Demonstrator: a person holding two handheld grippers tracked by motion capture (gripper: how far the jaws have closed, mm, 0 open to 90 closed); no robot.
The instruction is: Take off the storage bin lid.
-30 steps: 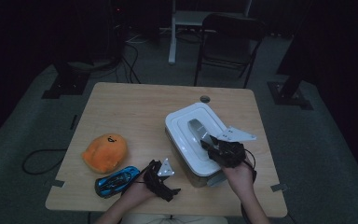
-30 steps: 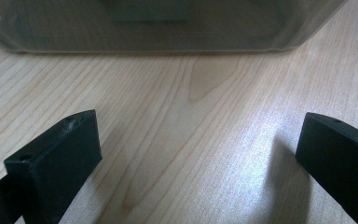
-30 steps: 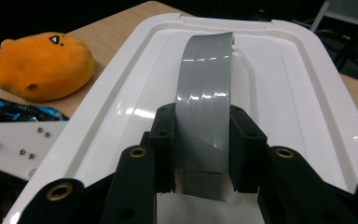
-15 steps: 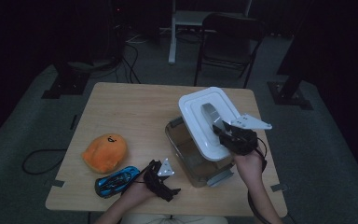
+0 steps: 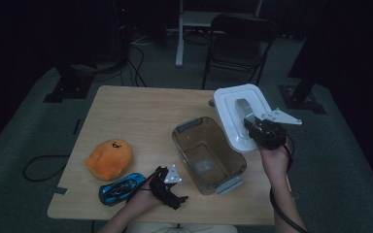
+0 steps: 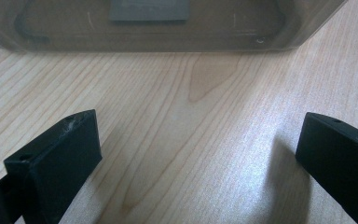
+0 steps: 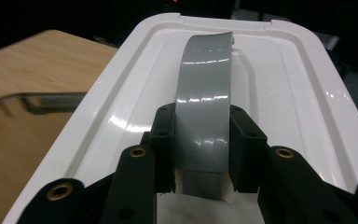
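The right claw (image 5: pixel 258 127) is clamped on the grey handle (image 7: pixel 204 98) of the white lid (image 5: pixel 233 104), held off the clear storage bin (image 5: pixel 208 154) toward two o'clock, while the left claw (image 5: pixel 171 187), jaws wide apart and holding nothing, rests on the bench (image 5: pixel 136 111) at the bin's seven o'clock.

My left claw (image 5: pixel 171 188) is matte black throughout, with a grey three-cornered plate mounted on top. Its two jaws are thick rectangular blocks with squared ends; each carries a small recessed hole near the tip, and the edges show light scuffing. My right claw (image 5: pixel 266 132) is black as well and bears the same grey three-cornered plate. Its jaw arms are angular links fixed with brass-coloured ringed fasteners, plus smaller dark screw holes. A black cable trails from it along my forearm. My forearms are bare, no sleeves visible.
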